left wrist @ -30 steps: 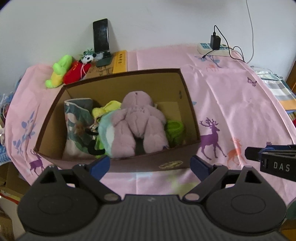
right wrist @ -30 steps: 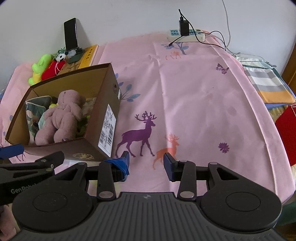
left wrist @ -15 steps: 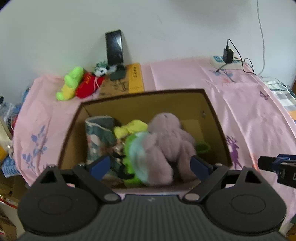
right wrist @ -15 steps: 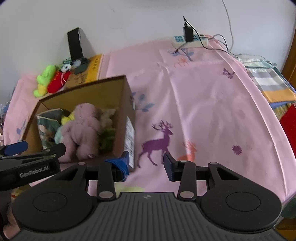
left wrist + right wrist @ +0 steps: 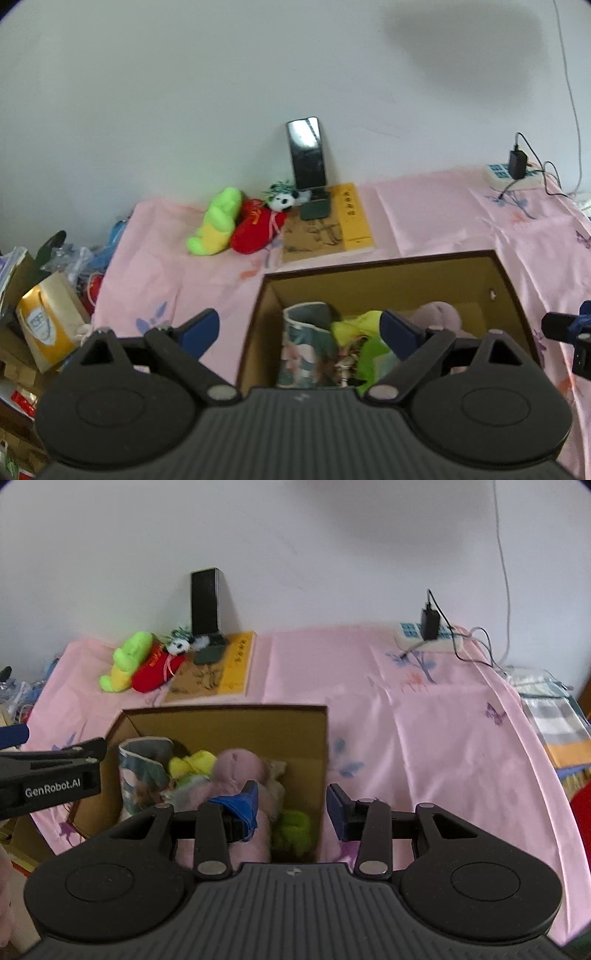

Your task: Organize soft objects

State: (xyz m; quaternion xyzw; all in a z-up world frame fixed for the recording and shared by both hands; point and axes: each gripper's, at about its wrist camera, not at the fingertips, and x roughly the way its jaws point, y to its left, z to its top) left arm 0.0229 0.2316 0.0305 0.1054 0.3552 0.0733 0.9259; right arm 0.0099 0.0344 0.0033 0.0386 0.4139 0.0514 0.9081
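Note:
A brown cardboard box (image 5: pixel 376 258) (image 5: pixel 221 710) stands on the pink sheet. Inside lie a pink plush bear (image 5: pixel 236 771), a yellow plush (image 5: pixel 354 325), a patterned cushion (image 5: pixel 306 339) and a green plush (image 5: pixel 291 827). By the wall lie a green-yellow plush (image 5: pixel 216 229), a red plush (image 5: pixel 255 229) and a small panda (image 5: pixel 282 199). My left gripper (image 5: pixel 299 328) hovers open over the box's near left corner, holding nothing. My right gripper (image 5: pixel 291 805) is open above the box's near right part, with nothing between its pads.
A phone on a stand (image 5: pixel 306 155) leans against the wall behind a yellow-edged book (image 5: pixel 347 221). A power strip with a charger (image 5: pixel 424 631) lies at the back right. Bags and clutter (image 5: pixel 44 325) sit off the bed's left edge, folded cloths (image 5: pixel 554 716) at the right.
Both grippers have risen and tipped upward, so the box has slid lower in both views and more wall shows. The left gripper has shifted toward the box's left side. Jaw gaps are unchanged.

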